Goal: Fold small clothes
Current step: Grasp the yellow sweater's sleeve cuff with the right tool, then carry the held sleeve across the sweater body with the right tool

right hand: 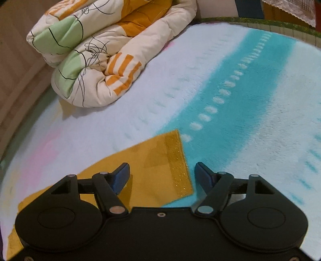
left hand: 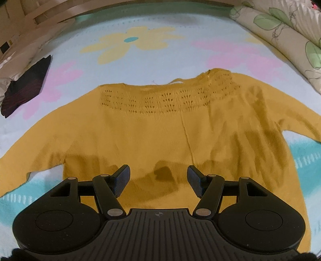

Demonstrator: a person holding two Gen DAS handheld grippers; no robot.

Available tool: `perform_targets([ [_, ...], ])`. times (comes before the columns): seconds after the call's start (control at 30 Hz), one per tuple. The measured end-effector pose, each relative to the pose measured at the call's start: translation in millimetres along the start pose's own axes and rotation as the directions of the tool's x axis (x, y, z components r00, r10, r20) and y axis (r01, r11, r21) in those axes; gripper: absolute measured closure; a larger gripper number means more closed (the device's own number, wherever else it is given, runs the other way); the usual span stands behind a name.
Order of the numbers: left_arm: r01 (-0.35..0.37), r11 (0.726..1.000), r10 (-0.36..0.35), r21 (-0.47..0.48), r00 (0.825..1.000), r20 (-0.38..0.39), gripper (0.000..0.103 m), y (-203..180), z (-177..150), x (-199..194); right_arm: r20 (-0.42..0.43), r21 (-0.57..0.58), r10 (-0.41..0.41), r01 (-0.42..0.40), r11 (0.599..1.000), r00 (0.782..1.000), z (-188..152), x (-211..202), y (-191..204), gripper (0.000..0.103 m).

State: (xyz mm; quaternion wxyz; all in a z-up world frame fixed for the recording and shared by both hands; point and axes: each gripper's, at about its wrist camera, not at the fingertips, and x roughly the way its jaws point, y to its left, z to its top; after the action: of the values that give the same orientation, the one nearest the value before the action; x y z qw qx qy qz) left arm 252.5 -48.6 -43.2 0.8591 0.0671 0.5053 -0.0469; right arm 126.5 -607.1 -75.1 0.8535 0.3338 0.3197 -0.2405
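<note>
A mustard-yellow knitted sweater (left hand: 160,128) lies spread flat on a pastel flowered blanket (left hand: 140,46), neckline far, both sleeves stretched out sideways. My left gripper (left hand: 158,180) hovers over the sweater's near hem, jaws apart, with only fabric beneath them and nothing pinched. In the right wrist view a sweater sleeve end (right hand: 160,166) with its ribbed cuff lies on the blanket (right hand: 250,96). My right gripper (right hand: 162,177) stands open just above that cuff, one finger over the sleeve, the other over the turquoise stripe.
A rolled floral quilt (right hand: 96,54) lies at the far side of the bed, also seen as quilt (left hand: 280,32) at the upper right. A dark folded garment (left hand: 26,84) rests at the left edge. A wooden bed frame (left hand: 36,18) borders the far left.
</note>
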Motion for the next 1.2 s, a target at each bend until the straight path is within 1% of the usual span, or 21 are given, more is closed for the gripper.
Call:
perform_targets([
  [0.03, 0.000, 1.000, 0.000, 0.001, 1.000, -0.001, 0.041, 0, 0, 0, -0.001, -0.016, 0.005, -0.005, 1.000, 1.000, 0, 0, 1, 0.032],
  [0.07, 0.000, 1.000, 0.000, 0.001, 1.000, 0.000, 0.041, 0, 0, 0, -0.001, -0.030, 0.015, -0.015, 0.999, 1.000, 1, 0, 2, 0.042],
  [0.1, 0.001, 1.000, -0.001, 0.001, 1.000, 0.003, 0.041, 0, 0, -1, -0.014, -0.036, 0.036, -0.037, 0.999, 0.999, 2, 2, 1, 0.059],
  [0.13, 0.002, 1.000, -0.002, 0.001, 1.000, 0.005, 0.041, -1, 0, -1, -0.039, -0.019, 0.059, -0.060, 0.998, 0.997, 3, 6, -1, 0.069],
  [0.17, 0.003, 1.000, -0.003, 0.000, 1.000, 0.008, 0.041, -1, 1, -2, -0.049, -0.003, 0.066, -0.067, 0.998, 0.997, 3, 8, -2, 0.077],
  [0.23, 0.002, 1.000, -0.002, -0.001, 1.000, 0.015, 0.041, 0, 2, -4, -0.042, -0.009, 0.054, -0.055, 0.998, 0.998, 3, 6, 1, 0.079],
  [0.3, 0.003, 1.000, -0.003, -0.003, 1.000, 0.022, 0.041, 2, 2, -6, -0.049, -0.028, 0.033, -0.034, 0.999, 0.998, 4, 5, 8, 0.084],
  [0.4, 0.003, 1.000, -0.002, -0.016, 1.000, 0.029, 0.041, 6, 5, -8, -0.047, -0.053, 0.036, -0.039, 0.998, 0.998, 10, -3, 22, 0.085],
  [0.5, 0.004, 0.999, -0.002, -0.041, 0.999, 0.043, 0.041, 15, 9, -13, -0.034, -0.075, 0.074, -0.076, 0.994, 0.997, 19, -12, 46, 0.085],
  [0.67, 0.002, 0.996, 0.004, -0.085, 0.998, 0.070, 0.041, 33, 15, -22, -0.029, -0.130, 0.152, -0.155, 0.979, 0.988, 30, -27, 103, 0.085],
  [0.77, -0.011, 0.994, 0.020, -0.110, 0.997, 0.080, 0.041, 47, 18, -25, -0.034, -0.165, 0.213, -0.216, 0.963, 0.976, 30, -33, 146, 0.085],
  [0.9, -0.020, 0.989, 0.032, -0.146, 0.996, 0.083, 0.041, 65, 18, -27, -0.062, -0.218, 0.294, -0.300, 0.929, 0.954, 21, -39, 208, 0.085],
  [1.0, -0.024, 0.984, 0.039, -0.177, 0.996, 0.084, 0.041, 79, 18, -30, -0.097, -0.256, 0.350, -0.364, 0.896, 0.932, 4, -41, 258, 0.085],
  [1.1, -0.026, 0.978, 0.046, -0.209, 0.995, 0.091, 0.041, 95, 17, -35, -0.148, -0.293, 0.402, -0.428, 0.855, 0.904, -17, -41, 308, 0.085],
  [1.2, -0.024, 0.970, 0.049, -0.240, 0.994, 0.099, 0.041, 110, 16, -40, -0.205, -0.337, 0.441, -0.487, 0.806, 0.874, -45, -39, 360, 0.085],
])
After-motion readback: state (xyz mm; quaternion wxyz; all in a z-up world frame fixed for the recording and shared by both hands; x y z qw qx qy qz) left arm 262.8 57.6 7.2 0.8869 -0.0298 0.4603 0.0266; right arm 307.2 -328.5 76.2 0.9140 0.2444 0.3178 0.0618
